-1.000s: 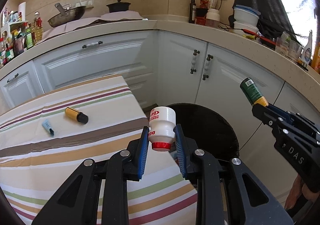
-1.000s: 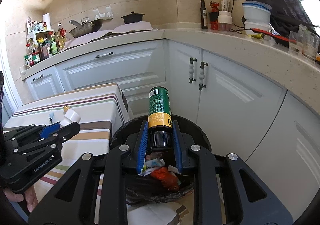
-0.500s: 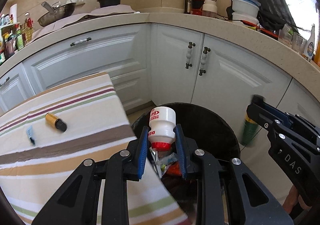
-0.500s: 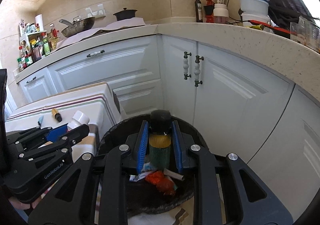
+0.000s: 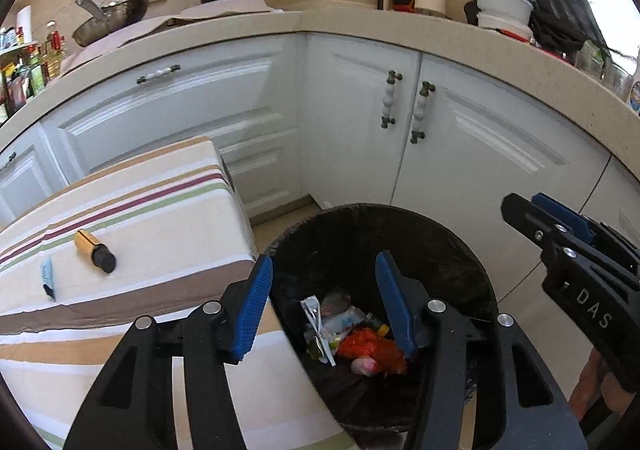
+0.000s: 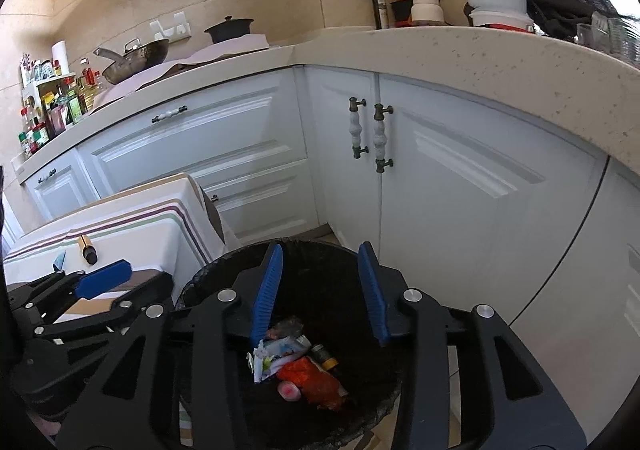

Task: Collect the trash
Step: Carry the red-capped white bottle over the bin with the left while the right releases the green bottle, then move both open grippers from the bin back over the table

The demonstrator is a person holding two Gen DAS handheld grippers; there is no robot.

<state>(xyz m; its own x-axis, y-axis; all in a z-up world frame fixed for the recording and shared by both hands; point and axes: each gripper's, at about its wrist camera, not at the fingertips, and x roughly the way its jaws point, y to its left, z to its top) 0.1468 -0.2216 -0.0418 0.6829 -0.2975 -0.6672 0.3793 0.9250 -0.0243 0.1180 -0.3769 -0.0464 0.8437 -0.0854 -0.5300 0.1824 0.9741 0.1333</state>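
**Both bottles dropped, jaws opening over the bin**

Gone from both grippers are the bottles they carried a second ago: the left gripper point(image 5: 324, 302) and right gripper point(image 6: 320, 290) hang over the black trash bin point(image 5: 452, 246), jaws opening with nothing between them. Wrappers and a small bottle point(image 6: 325, 357) lie at the bin's bottom (the white bottle is not clearly visible). The drop step looks finished. Next comes a reach back to the striped table point(image 5: 160, 217), where a yellow tube point(image 5: 94, 250) and a blue packet point(image 5: 47, 277) remain.

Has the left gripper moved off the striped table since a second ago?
Yes. The left gripper moved right from the striped table over the black bin; jaws opening, empty.
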